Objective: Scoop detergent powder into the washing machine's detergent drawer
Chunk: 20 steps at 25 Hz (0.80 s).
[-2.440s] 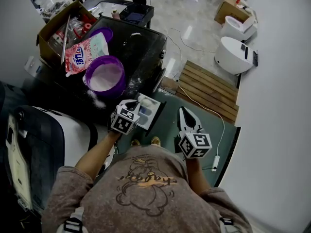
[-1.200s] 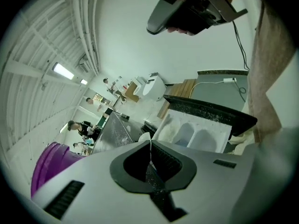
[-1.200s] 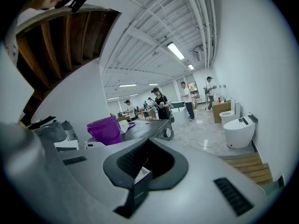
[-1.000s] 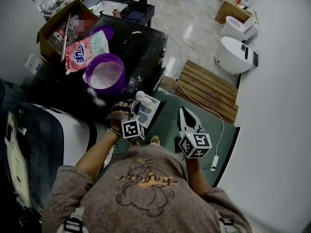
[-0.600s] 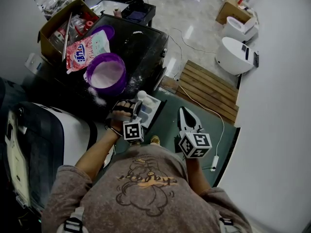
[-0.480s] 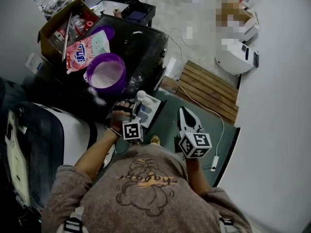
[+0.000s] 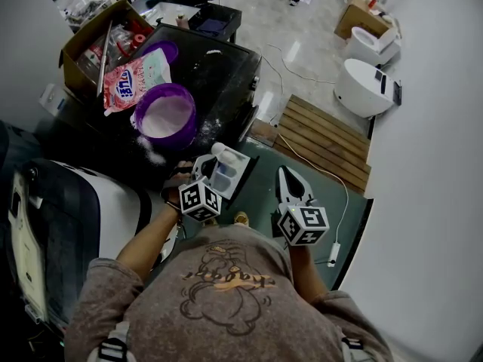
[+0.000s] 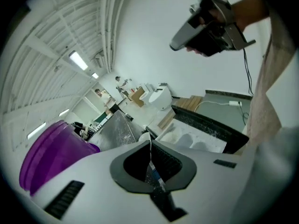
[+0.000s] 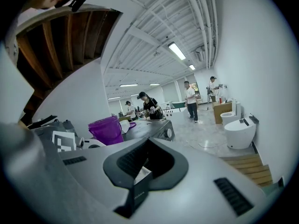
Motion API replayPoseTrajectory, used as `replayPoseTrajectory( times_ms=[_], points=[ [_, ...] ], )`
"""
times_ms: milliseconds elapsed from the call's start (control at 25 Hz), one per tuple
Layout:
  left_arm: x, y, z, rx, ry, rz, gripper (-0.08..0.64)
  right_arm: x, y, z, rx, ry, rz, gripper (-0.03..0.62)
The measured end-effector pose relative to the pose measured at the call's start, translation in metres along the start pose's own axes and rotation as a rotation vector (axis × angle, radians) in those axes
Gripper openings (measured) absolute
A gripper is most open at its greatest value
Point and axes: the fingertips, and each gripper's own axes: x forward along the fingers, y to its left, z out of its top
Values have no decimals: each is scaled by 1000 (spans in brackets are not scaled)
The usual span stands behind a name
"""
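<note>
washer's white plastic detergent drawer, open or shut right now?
Open. The white plastic detergent drawer sticks out from the black washing machine, compartments exposed; the left gripper holds a white scoop over it.

Cardboard box (image 7: 81,42): I see it open at the far left, crammed with odds and ends.
Wooden slats (image 7: 321,138): flat on the floor, near the toilets.
Toilets: two white ones (image 7: 364,87) (image 7: 370,42), close together by the right wall.
Cable (image 7: 324,172): white, trailing over the green mat (image 7: 260,194) to a power strip (image 7: 333,253).
People (image 9: 148,105): my right gripper view shows several standing far back.
Ceiling light (image 9: 176,50): a long strip, lit.
</note>
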Motion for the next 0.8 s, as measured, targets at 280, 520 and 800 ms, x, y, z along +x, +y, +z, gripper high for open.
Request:
replayPoseTrajectory(
  times_ms=[280,520,800],
  points=[
    [-19,22,7,-383,-121,-12,23,1,0,0,-9,1,3,2],
    [-38,41,16,-667,-219,-52,23,3,1,6,-13,-4,-4,2],
    [-57,64,21,-801,-300,-15,23,1,-5,6,-31,-7,-14,2]
  ],
)
